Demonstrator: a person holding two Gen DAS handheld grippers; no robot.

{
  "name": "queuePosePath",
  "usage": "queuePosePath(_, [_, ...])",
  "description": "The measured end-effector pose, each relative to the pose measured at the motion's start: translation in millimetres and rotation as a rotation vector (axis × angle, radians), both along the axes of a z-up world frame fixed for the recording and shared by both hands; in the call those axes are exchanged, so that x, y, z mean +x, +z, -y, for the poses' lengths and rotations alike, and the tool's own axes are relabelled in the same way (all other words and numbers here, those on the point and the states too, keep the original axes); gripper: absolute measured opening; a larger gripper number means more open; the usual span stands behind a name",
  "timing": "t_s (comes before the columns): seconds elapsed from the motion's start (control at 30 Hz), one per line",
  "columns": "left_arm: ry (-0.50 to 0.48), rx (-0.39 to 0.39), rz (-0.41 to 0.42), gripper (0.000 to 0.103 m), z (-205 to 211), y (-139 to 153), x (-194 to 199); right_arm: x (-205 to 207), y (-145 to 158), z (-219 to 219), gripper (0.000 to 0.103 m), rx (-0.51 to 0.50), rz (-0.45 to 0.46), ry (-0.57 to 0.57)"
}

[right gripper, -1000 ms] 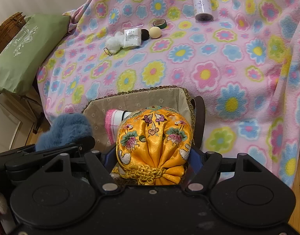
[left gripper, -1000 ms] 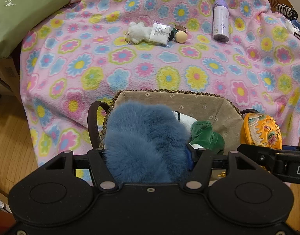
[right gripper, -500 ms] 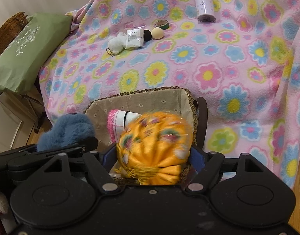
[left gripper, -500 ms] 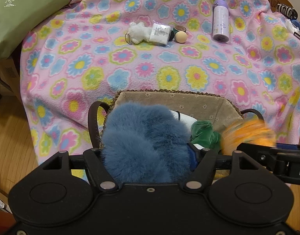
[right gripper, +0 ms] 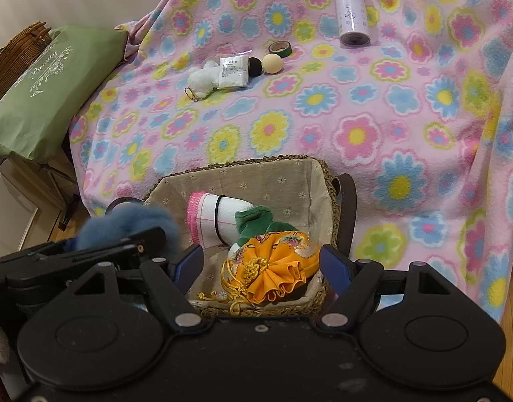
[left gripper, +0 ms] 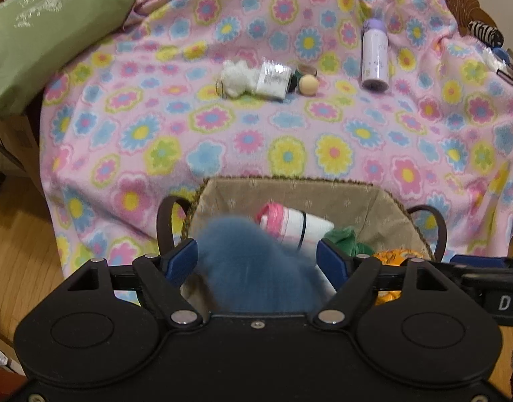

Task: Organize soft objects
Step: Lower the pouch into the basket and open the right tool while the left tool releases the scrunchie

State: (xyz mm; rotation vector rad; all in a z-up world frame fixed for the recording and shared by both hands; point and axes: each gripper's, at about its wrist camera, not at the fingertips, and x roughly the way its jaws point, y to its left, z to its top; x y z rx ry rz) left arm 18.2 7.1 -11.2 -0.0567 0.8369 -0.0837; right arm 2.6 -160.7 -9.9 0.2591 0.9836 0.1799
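Two grippers hang over the basket (right gripper: 318,181), and the step in hand looks like the drop-off of soft things into it. The right gripper (right gripper: 261,263) has its jaws spread wide with nothing between them; the orange pouch (right gripper: 276,263) lies inside the basket at its near wall, touching the green cloth (right gripper: 256,222) and just beside the rolled towel (right gripper: 219,216). The left gripper (left gripper: 256,256) also shows its jaws apart, with the blue fur (left gripper: 253,268) blurred between them, seemingly loose over the basket's left end; whether it touches a pad cannot be told. Beyond the basket, on the blanket (right gripper: 407,107), lie the white plush (right gripper: 201,80), packet (right gripper: 233,71) and bottle (right gripper: 352,8). The next move probably calls for reaching past the basket to the plush.
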Motion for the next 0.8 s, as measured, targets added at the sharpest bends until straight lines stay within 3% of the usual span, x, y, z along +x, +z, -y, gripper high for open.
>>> queuePosePath(0.8, [0.014, 0.025, -0.032, 0.074, 1.3, -5.3, 2.3, 0.2, -0.4, 1.4, 0.076, 0.0, -0.001, -0.001])
